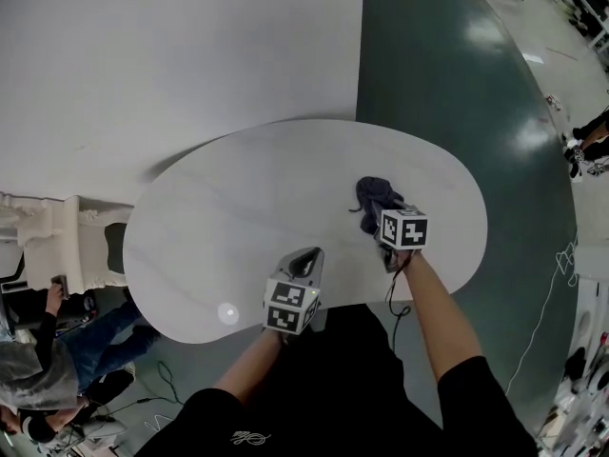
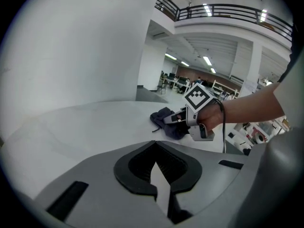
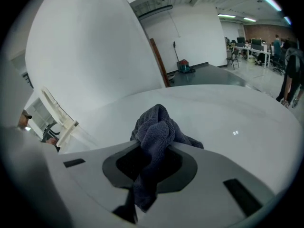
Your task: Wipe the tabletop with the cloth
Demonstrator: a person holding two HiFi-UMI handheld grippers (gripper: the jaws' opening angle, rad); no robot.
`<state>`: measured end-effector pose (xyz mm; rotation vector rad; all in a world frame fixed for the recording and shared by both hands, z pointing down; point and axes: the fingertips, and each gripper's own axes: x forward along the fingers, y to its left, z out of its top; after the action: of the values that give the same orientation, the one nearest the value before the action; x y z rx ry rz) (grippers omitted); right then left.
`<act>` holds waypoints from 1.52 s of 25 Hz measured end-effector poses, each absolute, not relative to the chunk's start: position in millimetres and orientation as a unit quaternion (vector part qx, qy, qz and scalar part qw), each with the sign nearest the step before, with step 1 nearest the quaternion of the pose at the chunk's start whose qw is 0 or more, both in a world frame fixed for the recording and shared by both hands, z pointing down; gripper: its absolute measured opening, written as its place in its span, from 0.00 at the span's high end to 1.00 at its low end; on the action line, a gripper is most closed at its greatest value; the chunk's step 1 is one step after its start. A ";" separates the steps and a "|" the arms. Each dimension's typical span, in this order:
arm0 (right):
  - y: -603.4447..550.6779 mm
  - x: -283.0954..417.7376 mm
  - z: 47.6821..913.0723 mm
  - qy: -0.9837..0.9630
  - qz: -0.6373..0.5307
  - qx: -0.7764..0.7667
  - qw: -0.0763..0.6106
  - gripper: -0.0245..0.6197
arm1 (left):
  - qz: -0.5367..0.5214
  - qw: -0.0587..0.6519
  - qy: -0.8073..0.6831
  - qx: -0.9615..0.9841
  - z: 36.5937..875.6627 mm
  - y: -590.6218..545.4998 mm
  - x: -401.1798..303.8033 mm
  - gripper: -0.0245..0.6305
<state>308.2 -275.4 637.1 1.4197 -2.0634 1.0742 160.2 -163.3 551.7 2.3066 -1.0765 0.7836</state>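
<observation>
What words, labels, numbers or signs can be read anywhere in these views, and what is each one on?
No text can be read.
Small white logo on the person's black shirt: too small to read.
Black-and-white marker cubes, one at left, one at right: square patterns only, no letters or numbers.
Dark grey-blue cloth, white oval tabletop: no print.

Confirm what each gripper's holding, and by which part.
Right gripper is shut on the dark cloth, pinching a bunched fold; the rest spills ahead onto the tabletop. Left gripper holds nothing, jaws together.

light: bright, overhead | glare: spot on tabletop (image 1: 227, 312) | edges: fisheye-warped, dark vignette
</observation>
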 end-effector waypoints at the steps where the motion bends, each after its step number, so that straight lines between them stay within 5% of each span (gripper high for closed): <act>1: -274.1 320.7 638.0 -0.734 0.392 0.516 0.202 0.89 | 0.288 0.235 -0.388 0.843 552.1 -164.1 166.4 0.95; 12: -280.1 461.9 643.2 -0.665 0.426 0.572 0.220 0.89 | 0.296 0.229 -0.366 0.852 549.7 -175.3 214.6 0.95; 20: -326.5 496.5 640.5 -0.648 0.391 0.598 0.264 0.89 | 0.285 0.237 -0.386 0.845 544.4 -184.2 207.3 0.95; 28: -371.1 451.7 632.4 -0.643 0.365 0.635 0.224 0.89 | 0.273 0.252 -0.420 0.828 544.3 -193.0 177.6 0.95; 38: -420.7 330.1 630.1 -0.686 0.345 0.588 0.254 0.89 | 0.246 0.277 -0.480 0.795 543.4 -195.7 97.0 0.95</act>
<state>330.1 -420.7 630.1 1.5972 -1.8650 0.9366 97.0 -195.7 543.4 2.1356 -1.2878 0.6618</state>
